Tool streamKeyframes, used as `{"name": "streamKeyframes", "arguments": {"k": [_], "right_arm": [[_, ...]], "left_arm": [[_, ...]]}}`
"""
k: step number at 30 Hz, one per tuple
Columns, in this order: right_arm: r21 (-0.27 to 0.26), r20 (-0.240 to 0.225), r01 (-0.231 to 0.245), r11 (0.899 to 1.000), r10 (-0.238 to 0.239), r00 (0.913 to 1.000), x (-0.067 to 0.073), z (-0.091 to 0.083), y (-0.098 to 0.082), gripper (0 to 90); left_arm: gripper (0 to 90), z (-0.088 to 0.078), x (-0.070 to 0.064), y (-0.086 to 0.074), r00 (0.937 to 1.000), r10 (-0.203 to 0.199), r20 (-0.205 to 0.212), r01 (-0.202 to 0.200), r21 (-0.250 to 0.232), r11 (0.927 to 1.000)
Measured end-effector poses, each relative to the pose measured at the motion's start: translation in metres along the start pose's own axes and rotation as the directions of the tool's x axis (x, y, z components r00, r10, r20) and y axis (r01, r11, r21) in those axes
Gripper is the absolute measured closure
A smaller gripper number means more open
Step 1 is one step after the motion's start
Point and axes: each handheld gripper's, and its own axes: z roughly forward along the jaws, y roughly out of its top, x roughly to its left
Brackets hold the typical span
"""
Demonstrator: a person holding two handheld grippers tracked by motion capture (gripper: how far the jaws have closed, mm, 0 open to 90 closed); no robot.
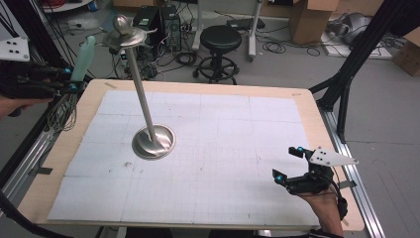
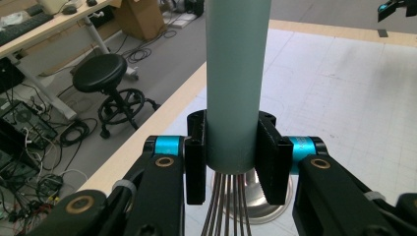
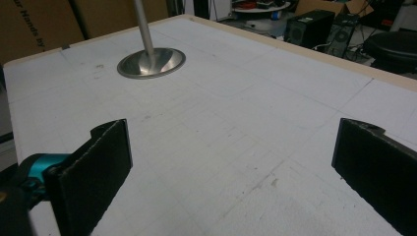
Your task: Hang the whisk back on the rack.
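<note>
Both my left gripper [image 2: 231,160] fingers [image 2: 196,157] squeeze the whisk [image 1: 74,84] by its pale green handle [image 2: 236,83], wires hanging down, at the far left edge of the table [image 1: 307,106]. Right of it, on the white mat [image 1: 223,144], stands the tall metal stand [image 1: 143,94]. My right gripper [image 1: 288,163] waits near the right corner, fingers spread wide with nothing in them.

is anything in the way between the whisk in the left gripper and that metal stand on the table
Nothing visible. The left gripper is shut on the whisk, held off the table's left edge. Between it and the metal stand lies only bare white mat. The right gripper sits open, far off by the near right corner.
</note>
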Motion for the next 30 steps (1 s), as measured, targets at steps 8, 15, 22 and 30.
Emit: {"name": "streamKeyframes", "arguments": {"k": [8,15,22,30], "right_arm": [[0.001,-0.002,-0.001,1.000,0.001,1.0000,0.000,0.000,0.000,0.6],[-0.001,-0.001,-0.003,1.000,0.003,1.0000,-0.001,-0.001,-0.001,0.6],[-0.003,-0.001,-0.003,1.000,0.003,1.0000,-0.001,-0.001,-0.001,0.6],[-0.004,0.003,-0.007,1.000,0.007,1.0000,-0.002,-0.003,-0.003,0.6]], "left_arm": [[69.2,0.012,-0.001,0.000,0.9999,-0.008,0.009,0.008,0.018,0.9998],[69.2,0.025,-0.002,0.001,0.9999,-0.013,0.006,0.012,0.034,0.9993],[69.2,0.038,-0.003,0.003,0.9998,-0.018,0.009,0.017,0.053,0.9985],[69.2,0.049,-0.003,0.006,0.9994,-0.030,0.019,0.029,0.060,0.9978]]}}
